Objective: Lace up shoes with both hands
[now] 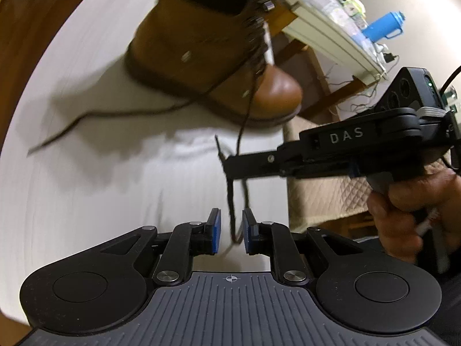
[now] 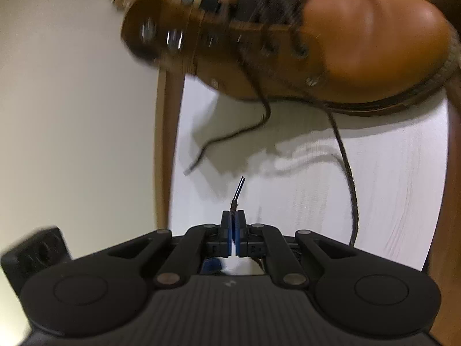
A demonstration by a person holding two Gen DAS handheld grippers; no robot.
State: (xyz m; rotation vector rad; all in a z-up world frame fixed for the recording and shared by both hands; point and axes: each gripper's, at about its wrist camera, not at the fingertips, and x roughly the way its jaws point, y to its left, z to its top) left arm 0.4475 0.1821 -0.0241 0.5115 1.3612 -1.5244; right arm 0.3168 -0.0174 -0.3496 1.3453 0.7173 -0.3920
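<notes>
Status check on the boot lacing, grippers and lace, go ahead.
Right gripper shut on lace tip. Left gripper open, lace hanging between its pads. Boot on white table. Nothing blocking.

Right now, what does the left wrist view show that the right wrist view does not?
Only the left wrist view shows the left gripper, open with the lace hanging loose between its fingers, the person's hand holding the right gripper, and a blue bottle.

Only the right wrist view shows the right gripper from behind, shut on the lace tip.

Both show the brown boot on the white table and its dark lace.
</notes>
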